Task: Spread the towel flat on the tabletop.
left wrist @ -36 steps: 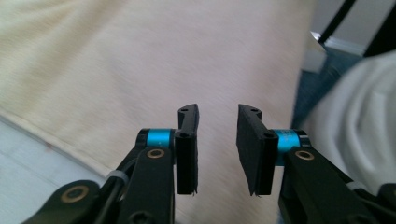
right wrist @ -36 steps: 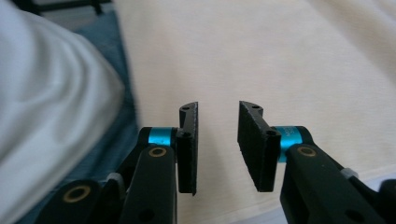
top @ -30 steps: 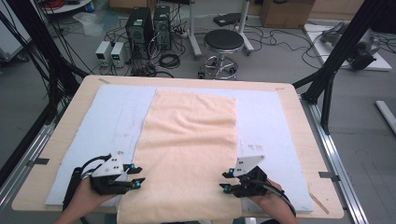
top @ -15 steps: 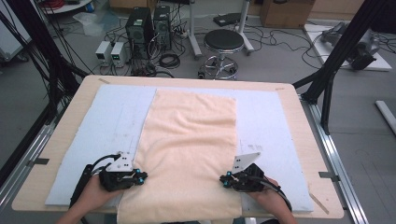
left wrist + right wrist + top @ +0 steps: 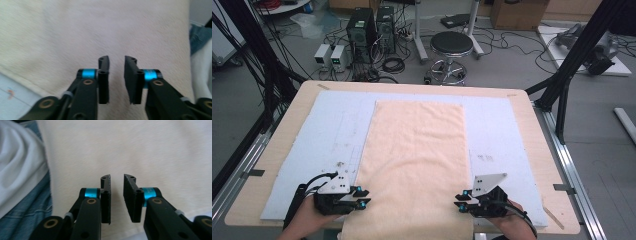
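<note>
A peach towel (image 5: pixel 417 155) lies flat and lengthwise on a pale blue mat (image 5: pixel 327 135), its near end hanging over the table's front edge. My left gripper (image 5: pixel 362 196) sits at the towel's near left edge, pointing inward, jaws open a little with nothing between them. My right gripper (image 5: pixel 460 200) mirrors it at the near right edge, also open and empty. In the left gripper view the left gripper (image 5: pixel 116 60) hovers over the towel (image 5: pixel 75 32). The right gripper view shows the right gripper (image 5: pixel 117 178) above the cloth (image 5: pixel 150 150).
The wooden table (image 5: pixel 542 150) carries the mat. Behind it on the floor stand a round stool (image 5: pixel 452 47), computer towers (image 5: pixel 362 30) and cables. Black frame legs (image 5: pixel 562 95) rise at the right. The person's clothing (image 5: pixel 22 182) lies beside the towel's hanging end.
Both grippers have slid a little toward the table's front edge; the left one has also moved slightly inward onto the towel's edge. The towel lies as before.
</note>
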`<state>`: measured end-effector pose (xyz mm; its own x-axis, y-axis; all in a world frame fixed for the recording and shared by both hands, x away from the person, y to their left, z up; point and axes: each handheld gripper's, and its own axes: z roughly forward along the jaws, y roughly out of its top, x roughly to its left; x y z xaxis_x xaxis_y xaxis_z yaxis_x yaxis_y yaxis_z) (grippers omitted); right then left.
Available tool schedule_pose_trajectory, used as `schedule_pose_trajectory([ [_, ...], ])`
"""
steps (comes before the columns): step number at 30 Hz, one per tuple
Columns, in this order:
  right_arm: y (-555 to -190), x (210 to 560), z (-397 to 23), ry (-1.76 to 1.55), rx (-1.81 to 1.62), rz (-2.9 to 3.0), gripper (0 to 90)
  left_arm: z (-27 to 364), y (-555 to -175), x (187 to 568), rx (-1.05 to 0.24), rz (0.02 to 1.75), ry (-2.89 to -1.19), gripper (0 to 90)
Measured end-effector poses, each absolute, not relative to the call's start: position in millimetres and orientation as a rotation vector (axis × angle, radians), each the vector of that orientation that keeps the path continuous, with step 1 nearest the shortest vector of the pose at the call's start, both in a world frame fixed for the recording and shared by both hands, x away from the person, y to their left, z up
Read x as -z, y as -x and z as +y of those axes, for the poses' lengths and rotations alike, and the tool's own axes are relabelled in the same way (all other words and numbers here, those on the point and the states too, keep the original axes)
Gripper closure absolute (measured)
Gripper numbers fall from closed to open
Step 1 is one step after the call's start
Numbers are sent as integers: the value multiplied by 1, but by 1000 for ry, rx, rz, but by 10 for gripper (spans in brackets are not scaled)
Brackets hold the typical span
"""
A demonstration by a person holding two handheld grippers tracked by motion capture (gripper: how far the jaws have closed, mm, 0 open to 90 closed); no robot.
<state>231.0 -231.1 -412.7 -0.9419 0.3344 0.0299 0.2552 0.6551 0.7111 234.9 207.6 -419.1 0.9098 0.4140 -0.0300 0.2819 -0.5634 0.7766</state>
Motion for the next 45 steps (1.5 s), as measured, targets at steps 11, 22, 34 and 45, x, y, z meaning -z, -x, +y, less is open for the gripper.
schedule_pose_trajectory([
  [11,-290,422,-212,-620,-1113,2672,620,192,-295,424,-301,598,-2150,520],
  [22,-311,437,-217,-729,-1088,2658,613,198,-321,440,-302,722,-2192,531],
  [34,-298,438,-221,-763,-1108,2633,633,203,-316,438,-315,714,-2213,539],
  [45,-294,439,-219,-746,-1087,2632,596,215,-312,441,-310,714,-2199,526],
])
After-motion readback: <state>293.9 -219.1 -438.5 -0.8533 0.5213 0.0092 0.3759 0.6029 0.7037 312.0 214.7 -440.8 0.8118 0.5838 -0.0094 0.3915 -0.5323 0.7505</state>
